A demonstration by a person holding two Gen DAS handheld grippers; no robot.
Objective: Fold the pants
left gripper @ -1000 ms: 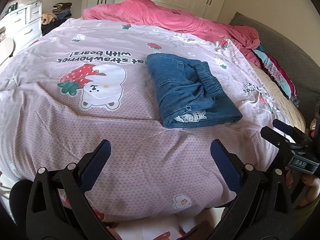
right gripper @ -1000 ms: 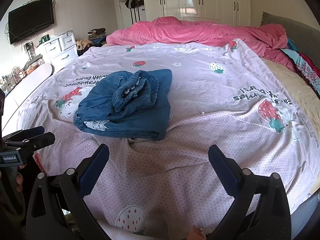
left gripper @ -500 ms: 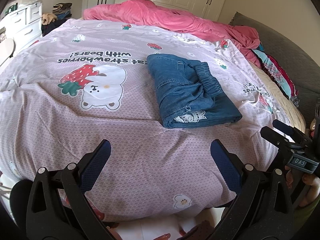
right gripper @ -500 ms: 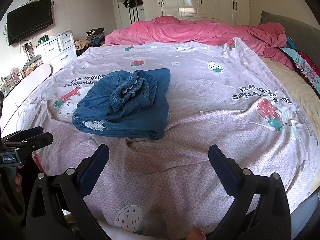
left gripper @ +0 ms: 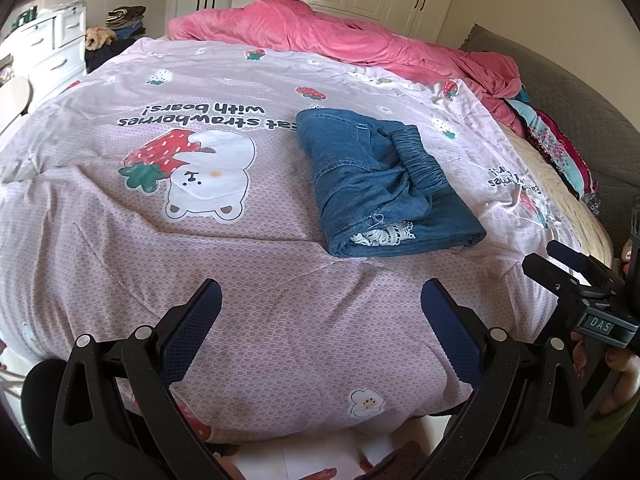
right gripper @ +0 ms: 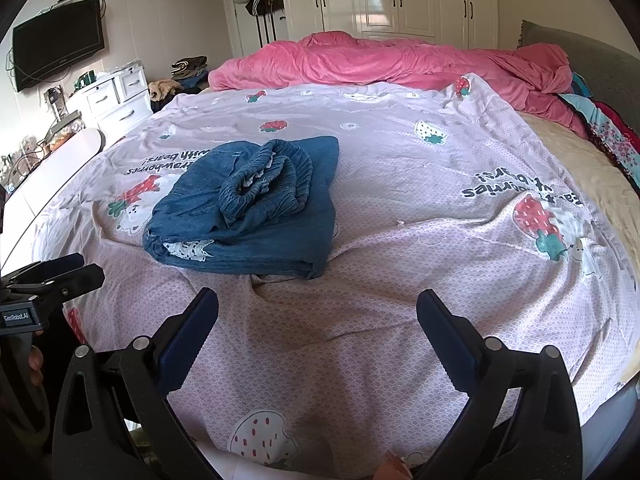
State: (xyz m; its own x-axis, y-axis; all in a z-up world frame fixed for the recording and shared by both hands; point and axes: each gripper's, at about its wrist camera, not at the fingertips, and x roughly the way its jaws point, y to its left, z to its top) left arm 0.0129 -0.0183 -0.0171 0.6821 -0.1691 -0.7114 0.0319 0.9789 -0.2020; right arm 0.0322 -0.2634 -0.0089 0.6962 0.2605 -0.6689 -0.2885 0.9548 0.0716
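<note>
Bed [left gripper: 120, 240] carries a pink strawberry-print cover; a pink duvet [left gripper: 360, 44] is bunched along its far edge. Pants [left gripper: 380, 184], blue denim, lie folded in a compact bundle near the bed's middle, elastic waistband on top. Left tongs [left gripper: 320, 320] and right tongs [right gripper: 318, 320]: both released, jaws spread wide, empty, above the near edge, well apart from the pants.

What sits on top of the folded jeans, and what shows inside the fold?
The elastic waistband lies bunched on top of the folded jeans. White patterned lining peeks from the open end; deeper layers are hidden.
</note>
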